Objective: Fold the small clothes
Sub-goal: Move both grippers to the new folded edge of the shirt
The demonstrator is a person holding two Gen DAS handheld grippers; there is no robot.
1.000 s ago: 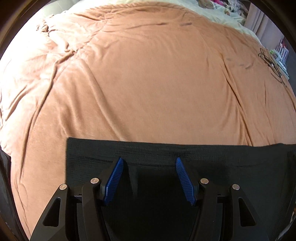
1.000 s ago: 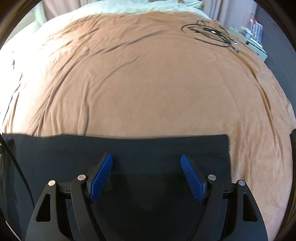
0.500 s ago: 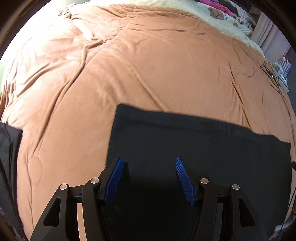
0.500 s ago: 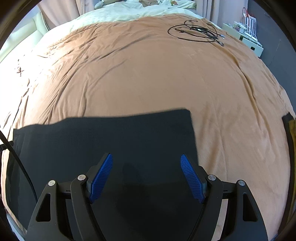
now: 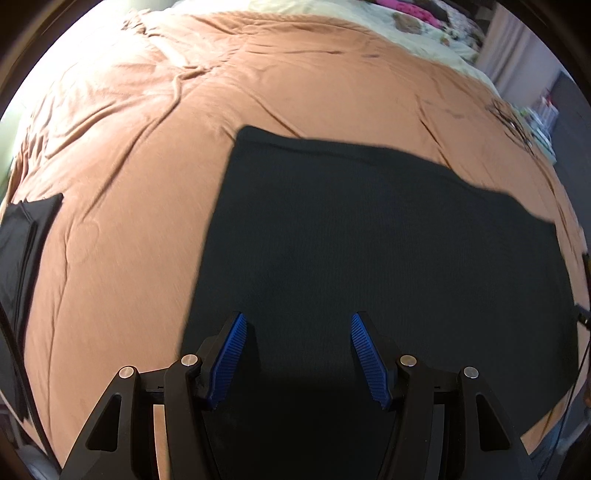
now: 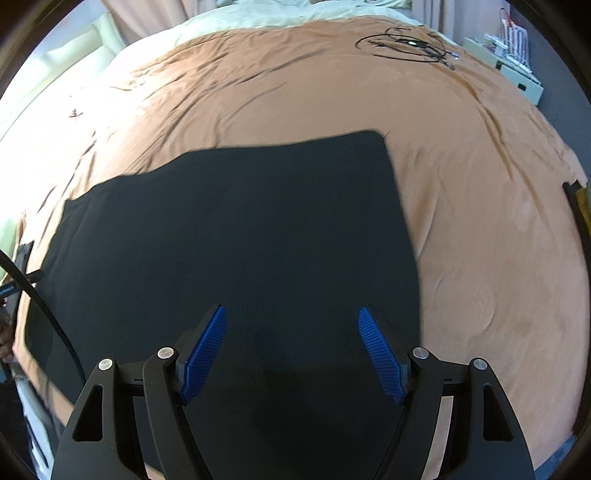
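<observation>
Left wrist view: the left gripper [image 5: 297, 354] hangs above the near part of the black cloth [image 5: 369, 258], jaws spread, nothing between the pads. The cloth lies flat on the orange cover [image 5: 147, 184], its far-left corner square. Risk: with the jaws this far apart and the fabric lying flat, a closing bite may pinch only the top layer, or take up the cover with it; either would drag the fold askew. A second dark pile [image 5: 26, 236] sits at the left edge, well apart from the cloth. The picture is slightly smeared, so the knit's thickness cannot be judged.

Right wrist view: the right gripper [image 6: 293, 350] is likewise spread and empty, above the cloth [image 6: 240, 240] near its right edge. Risk: if the two hands lift unevenly, the edges will not meet squarely. A cable [image 6: 37, 295] crosses the cloth's left side and could snag it.

Surface and room: a soft, creased cover on a bed; a tangle of wires [image 6: 410, 44] lies far off; pale bedding [image 6: 295, 14] and a curtain [image 6: 147, 18] beyond; a white shelf [image 6: 509, 70] stands at the right.
</observation>
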